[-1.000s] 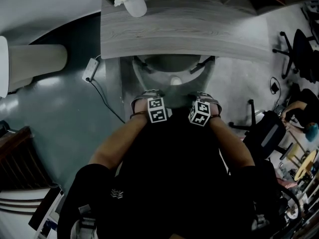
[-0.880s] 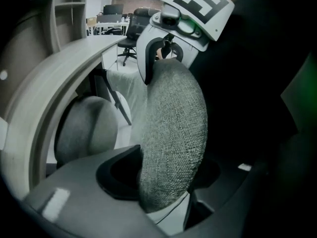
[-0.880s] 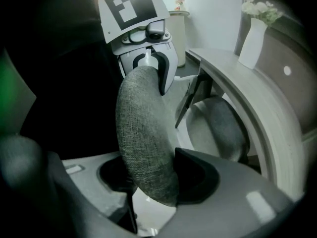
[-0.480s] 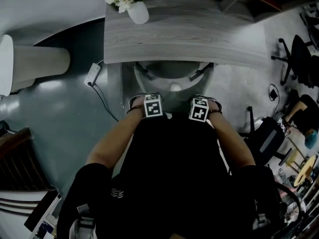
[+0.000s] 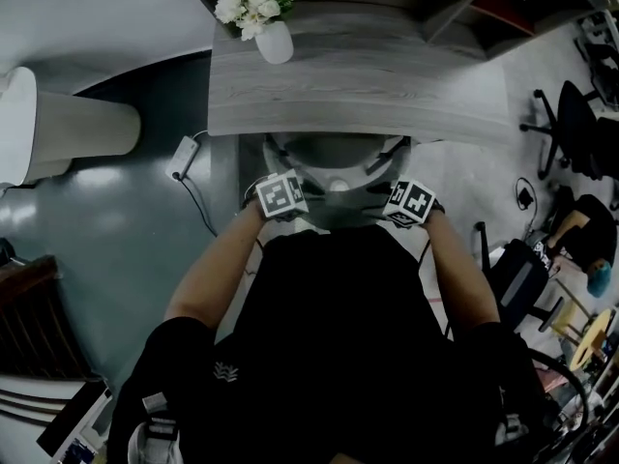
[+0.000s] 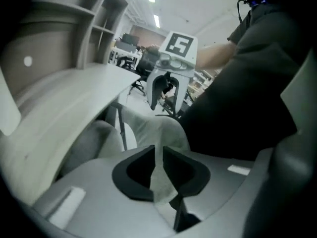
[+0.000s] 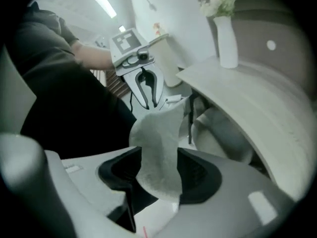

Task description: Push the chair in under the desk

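Note:
The grey chair [image 5: 334,162] stands with its seat partly under the pale wood desk [image 5: 358,75], its back towards me. My left gripper [image 5: 298,201] is at the left end of the chair back and my right gripper [image 5: 392,203] at the right end. In the left gripper view the jaws of the left gripper [image 6: 157,170] are closing to a narrow gap filled by the grey fabric edge of the chair back [image 6: 151,130]. The right gripper [image 7: 159,170] stands wide, with the thick fabric edge [image 7: 158,133] filling the space between its pads.
A white vase of flowers [image 5: 268,29] stands on the desk's far left corner. A power strip with its cable [image 5: 181,158] lies on the floor left of the desk, beside a cream cylinder [image 5: 82,129]. Office chairs [image 5: 580,114] and a black bag [image 5: 517,269] stand to the right.
Both grippers have moved apart, from close together at the middle of the chair back out to its two ends. The desk sits lower in the head view.

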`<state>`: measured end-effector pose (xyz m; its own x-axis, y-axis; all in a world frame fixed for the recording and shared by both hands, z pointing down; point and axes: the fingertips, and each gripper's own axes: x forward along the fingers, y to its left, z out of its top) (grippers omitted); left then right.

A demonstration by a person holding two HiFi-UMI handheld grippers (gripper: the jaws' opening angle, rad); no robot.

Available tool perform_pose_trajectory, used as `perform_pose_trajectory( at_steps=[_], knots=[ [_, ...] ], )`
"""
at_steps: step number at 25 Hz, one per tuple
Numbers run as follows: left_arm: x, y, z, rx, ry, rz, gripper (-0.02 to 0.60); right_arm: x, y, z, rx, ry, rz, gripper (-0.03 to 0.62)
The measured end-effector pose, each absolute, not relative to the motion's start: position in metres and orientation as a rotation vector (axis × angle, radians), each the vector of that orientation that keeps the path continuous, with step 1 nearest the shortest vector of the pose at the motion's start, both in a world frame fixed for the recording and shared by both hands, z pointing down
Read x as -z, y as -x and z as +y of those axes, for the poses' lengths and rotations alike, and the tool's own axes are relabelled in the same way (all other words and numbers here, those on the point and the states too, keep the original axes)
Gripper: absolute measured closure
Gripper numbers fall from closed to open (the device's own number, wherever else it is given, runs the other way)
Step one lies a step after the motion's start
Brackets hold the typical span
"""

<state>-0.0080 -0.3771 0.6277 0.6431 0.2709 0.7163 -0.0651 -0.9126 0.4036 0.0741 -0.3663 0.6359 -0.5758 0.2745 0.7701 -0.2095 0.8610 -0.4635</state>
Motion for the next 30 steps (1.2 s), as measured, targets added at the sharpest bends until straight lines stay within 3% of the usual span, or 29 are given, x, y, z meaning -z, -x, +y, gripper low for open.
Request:
perform_pose_trajectory(
  at_steps=[4, 14, 26, 30],
  knots=[
    [-0.608, 0.01, -0.421, -1.1, -2.586, -0.079, 0.574, -0.621, -0.077, -0.419, -0.506, -0.251, -2.159, 0.368],
    [-0.53, 0.02, -0.513, -0.656, -2.688, -0.661, 0.574, -0.558, -0.097, -0.508, -0.354, -0.799, -2.307, 0.43],
    [-0.425, 0.045, -0.577, -0.526, -2.807, -1.227, 0.574, -0.477, -0.113, -0.554, -0.251, -1.198, -2.469, 0.591],
    [-0.417, 0.053, -0.58, -0.51, -2.797, -1.317, 0.574, -0.46, -0.117, -0.562, -0.263, -1.273, -2.501, 0.592]
  ],
)
